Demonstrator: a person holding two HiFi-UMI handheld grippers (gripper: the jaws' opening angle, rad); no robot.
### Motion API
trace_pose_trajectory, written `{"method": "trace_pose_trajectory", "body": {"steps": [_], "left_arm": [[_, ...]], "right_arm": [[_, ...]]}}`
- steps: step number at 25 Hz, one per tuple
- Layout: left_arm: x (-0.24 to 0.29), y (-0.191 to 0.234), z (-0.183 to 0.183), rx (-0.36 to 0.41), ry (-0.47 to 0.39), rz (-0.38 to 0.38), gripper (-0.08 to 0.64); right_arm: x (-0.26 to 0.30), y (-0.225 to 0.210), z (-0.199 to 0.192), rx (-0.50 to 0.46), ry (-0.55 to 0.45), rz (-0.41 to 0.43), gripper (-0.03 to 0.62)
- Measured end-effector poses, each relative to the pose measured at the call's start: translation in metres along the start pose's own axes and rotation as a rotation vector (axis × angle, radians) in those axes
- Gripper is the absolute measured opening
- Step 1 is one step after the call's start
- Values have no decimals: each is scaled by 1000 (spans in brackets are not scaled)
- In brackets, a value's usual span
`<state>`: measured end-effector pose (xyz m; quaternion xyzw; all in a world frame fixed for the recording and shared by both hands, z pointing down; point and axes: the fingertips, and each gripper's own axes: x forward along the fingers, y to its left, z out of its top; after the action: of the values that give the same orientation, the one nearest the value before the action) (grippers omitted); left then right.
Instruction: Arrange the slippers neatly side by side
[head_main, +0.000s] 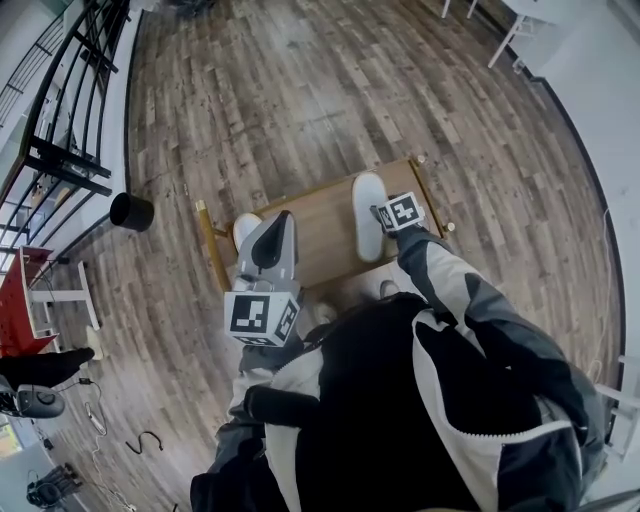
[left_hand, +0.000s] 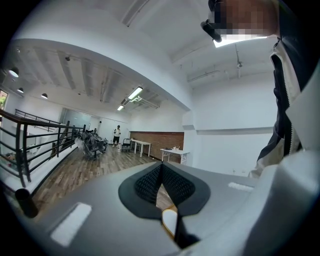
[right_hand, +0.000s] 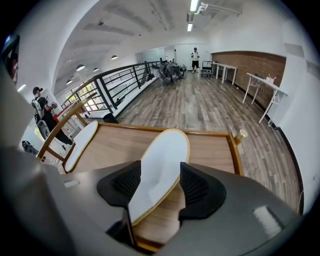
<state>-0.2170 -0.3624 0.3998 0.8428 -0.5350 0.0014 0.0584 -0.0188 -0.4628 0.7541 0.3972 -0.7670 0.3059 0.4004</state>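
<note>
Two white slippers with tan edging lie on a low wooden table (head_main: 320, 240). The right slipper (head_main: 367, 215) (right_hand: 162, 160) lies lengthwise near the table's right end. Its heel end sits between the jaws of my right gripper (head_main: 381, 213) (right_hand: 160, 186), which are open and do not squeeze it. The left slipper (head_main: 244, 228) (right_hand: 80, 145) rests at the table's left end. My left gripper (head_main: 276, 228) (left_hand: 161, 176) hovers just right of it, shut and empty, tilted up toward the room. A sliver of that slipper (left_hand: 169, 220) shows beneath its jaws.
A black cylindrical bin (head_main: 131, 211) stands on the wood floor left of the table. A black railing (head_main: 60, 120) runs along the left edge. White table legs (head_main: 510, 30) are far back right. A person (right_hand: 40, 112) stands beyond the railing.
</note>
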Motion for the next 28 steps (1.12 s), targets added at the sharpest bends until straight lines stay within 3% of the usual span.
{"method": "trace_pose_trajectory", "body": {"steps": [8, 14, 16, 18, 20, 28], "left_arm": [[-10, 13, -6, -21, 20, 50, 14], [-16, 23, -5, -28, 17, 104, 14], [-16, 25, -4, -26, 14, 109, 14], [-16, 25, -5, -25, 18, 108, 14], [-14, 23, -9, -26, 25, 105, 14], [-5, 21, -14, -45, 22, 90, 14]], "right_arm": [[29, -5, -19, 80, 105, 38, 239], [39, -1, -21, 80, 134, 62, 219], [41, 2, -20, 81, 145, 74, 169], [42, 3, -19, 79, 152, 77, 65], [42, 4, -18, 77, 144, 84, 29], [20, 23, 7, 73, 29, 156, 28]]}}
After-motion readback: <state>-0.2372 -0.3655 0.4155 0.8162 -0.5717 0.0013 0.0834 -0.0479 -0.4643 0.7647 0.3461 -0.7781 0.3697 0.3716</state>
